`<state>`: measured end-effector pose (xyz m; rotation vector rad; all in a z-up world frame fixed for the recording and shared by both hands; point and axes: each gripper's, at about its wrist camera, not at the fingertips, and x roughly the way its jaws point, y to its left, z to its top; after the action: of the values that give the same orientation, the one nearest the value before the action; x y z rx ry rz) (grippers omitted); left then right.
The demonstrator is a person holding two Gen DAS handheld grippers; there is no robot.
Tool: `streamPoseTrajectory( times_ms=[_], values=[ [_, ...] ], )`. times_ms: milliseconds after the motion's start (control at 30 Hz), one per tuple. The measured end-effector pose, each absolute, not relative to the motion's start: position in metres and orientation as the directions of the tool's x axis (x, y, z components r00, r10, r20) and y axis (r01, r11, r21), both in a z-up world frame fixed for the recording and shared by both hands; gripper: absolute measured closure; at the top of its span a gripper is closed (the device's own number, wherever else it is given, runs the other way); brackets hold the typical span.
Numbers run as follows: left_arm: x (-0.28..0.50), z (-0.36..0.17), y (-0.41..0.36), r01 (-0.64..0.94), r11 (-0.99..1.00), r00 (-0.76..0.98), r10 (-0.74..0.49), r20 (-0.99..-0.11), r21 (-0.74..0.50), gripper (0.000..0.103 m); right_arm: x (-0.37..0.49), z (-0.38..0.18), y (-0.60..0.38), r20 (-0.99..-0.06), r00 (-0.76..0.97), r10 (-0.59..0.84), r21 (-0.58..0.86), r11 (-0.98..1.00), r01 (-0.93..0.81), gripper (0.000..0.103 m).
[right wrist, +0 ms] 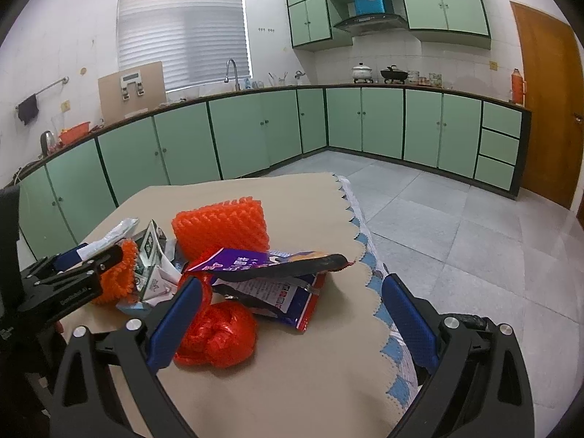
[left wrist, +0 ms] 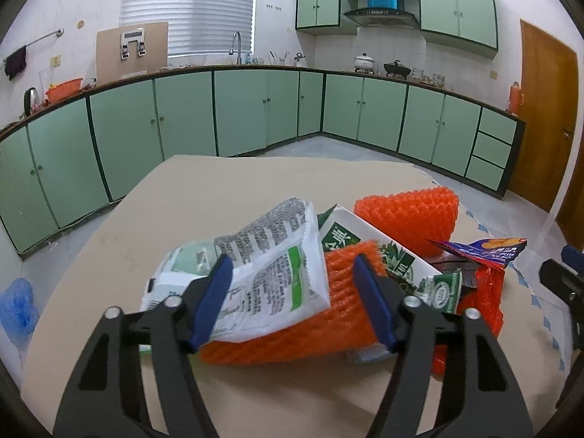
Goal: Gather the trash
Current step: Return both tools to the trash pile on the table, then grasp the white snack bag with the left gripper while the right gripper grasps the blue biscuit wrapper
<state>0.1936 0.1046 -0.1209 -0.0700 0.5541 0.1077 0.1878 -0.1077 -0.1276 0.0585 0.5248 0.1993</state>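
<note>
A heap of trash lies on the tan table top [left wrist: 255, 182]. My left gripper [left wrist: 292, 261] has its blue pads against a flattened orange foam net [left wrist: 292, 328] and a white printed packet [left wrist: 270, 266] lying on it. Behind these sit a green-and-white carton [left wrist: 365, 241], a second orange foam net [left wrist: 412, 215], a purple snack wrapper [left wrist: 489, 252] and a red mesh bag [left wrist: 481, 299]. My right gripper [right wrist: 292, 284] stands wide open. The red mesh bag [right wrist: 219, 335] lies by its left finger, and the purple wrapper [right wrist: 270, 266] is just ahead. The left gripper [right wrist: 109, 255] shows at the left.
The table's right edge carries a scalloped blue-and-white cloth [right wrist: 368, 266], with grey floor tiles [right wrist: 456, 219] beyond. Green cabinets [left wrist: 182, 116] line the walls. A blue plastic bag [left wrist: 18, 303] lies on the floor at the left. A brown door [right wrist: 547, 102] is at the right.
</note>
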Motion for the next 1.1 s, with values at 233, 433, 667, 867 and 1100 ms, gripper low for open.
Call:
streamPoseTrajectory(
  times_ms=[233, 433, 667, 867, 1100],
  values=[
    [0.193, -0.122, 0.109, -0.129, 0.988, 0.846, 0.066, -0.528, -0.084, 0.061, 0.201, -0.135, -0.111, -0.515, 0.835, 0.190, 0.104, 0.982, -0.160, 0.009],
    [0.194, -0.120, 0.111, -0.118, 0.988, 0.853, 0.052, -0.519, -0.096, 0.072, 0.211, -0.137, -0.122, -0.536, 0.825, 0.181, 0.127, 0.983, -0.133, 0.011],
    [0.200, -0.119, 0.104, -0.112, 0.989, 0.851, 0.043, -0.523, -0.101, 0.086, 0.222, -0.125, -0.125, -0.518, 0.839, 0.166, 0.115, 0.986, -0.124, 0.011],
    [0.202, -0.116, 0.103, -0.115, 0.989, 0.853, 0.049, -0.519, -0.095, 0.087, 0.228, -0.124, -0.133, -0.528, 0.839, 0.132, 0.098, 0.991, -0.094, 0.013],
    [0.203, -0.118, 0.099, -0.116, 0.989, 0.852, 0.049, -0.522, -0.097, 0.087, 0.229, -0.129, -0.155, -0.538, 0.830, 0.147, 0.166, 0.984, -0.066, 0.013]
  ],
)
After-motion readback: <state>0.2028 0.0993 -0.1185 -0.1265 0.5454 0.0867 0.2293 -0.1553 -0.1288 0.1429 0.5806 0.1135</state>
